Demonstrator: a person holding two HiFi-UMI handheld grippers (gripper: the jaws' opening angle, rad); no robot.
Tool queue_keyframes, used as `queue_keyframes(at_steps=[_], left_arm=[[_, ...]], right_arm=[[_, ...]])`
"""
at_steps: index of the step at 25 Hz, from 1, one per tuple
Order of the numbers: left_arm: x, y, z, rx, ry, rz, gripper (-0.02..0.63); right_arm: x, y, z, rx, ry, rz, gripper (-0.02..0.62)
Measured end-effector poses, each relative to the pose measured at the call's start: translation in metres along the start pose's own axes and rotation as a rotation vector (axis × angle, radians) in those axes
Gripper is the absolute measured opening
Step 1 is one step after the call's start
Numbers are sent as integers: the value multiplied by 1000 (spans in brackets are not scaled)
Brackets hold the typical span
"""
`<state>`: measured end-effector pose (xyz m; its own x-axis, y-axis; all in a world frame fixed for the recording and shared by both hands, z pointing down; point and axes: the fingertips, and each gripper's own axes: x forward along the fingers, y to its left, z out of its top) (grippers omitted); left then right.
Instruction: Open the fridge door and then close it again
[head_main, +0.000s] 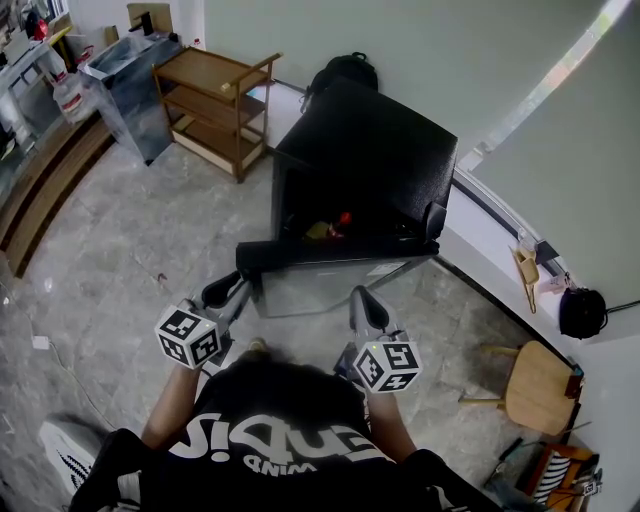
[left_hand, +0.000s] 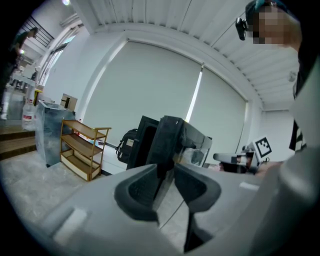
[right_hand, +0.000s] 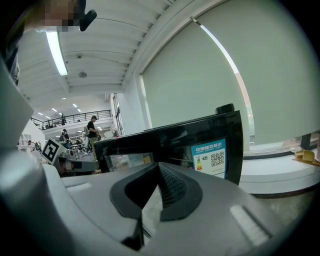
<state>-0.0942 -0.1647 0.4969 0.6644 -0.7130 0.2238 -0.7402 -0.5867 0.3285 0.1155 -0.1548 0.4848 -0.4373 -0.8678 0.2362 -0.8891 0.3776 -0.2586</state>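
A small black fridge (head_main: 370, 150) stands on the floor with its glass door (head_main: 330, 280) swung wide towards me. A red-capped bottle (head_main: 343, 222) shows inside. My left gripper (head_main: 228, 292) sits at the door's free left end. In the left gripper view its pads (left_hand: 137, 190) stand apart, with the door's dark edge (left_hand: 167, 135) lined up with the gap just ahead and nothing pressed between them. My right gripper (head_main: 362, 305) hangs in front of the door's face, near its energy label (right_hand: 210, 159). Its fingertips (right_hand: 159, 167) meet, holding nothing.
A wooden shelf trolley (head_main: 215, 105) and a shiny cabinet (head_main: 135, 90) stand at the back left. A black backpack (head_main: 345, 70) lies behind the fridge. A wooden stool (head_main: 535, 385) is at the right by the white window ledge (head_main: 500, 230). Steps (head_main: 40, 190) run along the left.
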Motion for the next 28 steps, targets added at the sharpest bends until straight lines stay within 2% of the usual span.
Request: queue_keyframes(at_steps=[15, 28], left_arm=[[-3, -5, -4, -4, -3, 25, 104], [6, 7, 3, -2, -4, 46, 107]], right_arm=[[0, -5, -2, 3, 4, 7, -3], [8, 0, 2, 6, -7, 21, -3]])
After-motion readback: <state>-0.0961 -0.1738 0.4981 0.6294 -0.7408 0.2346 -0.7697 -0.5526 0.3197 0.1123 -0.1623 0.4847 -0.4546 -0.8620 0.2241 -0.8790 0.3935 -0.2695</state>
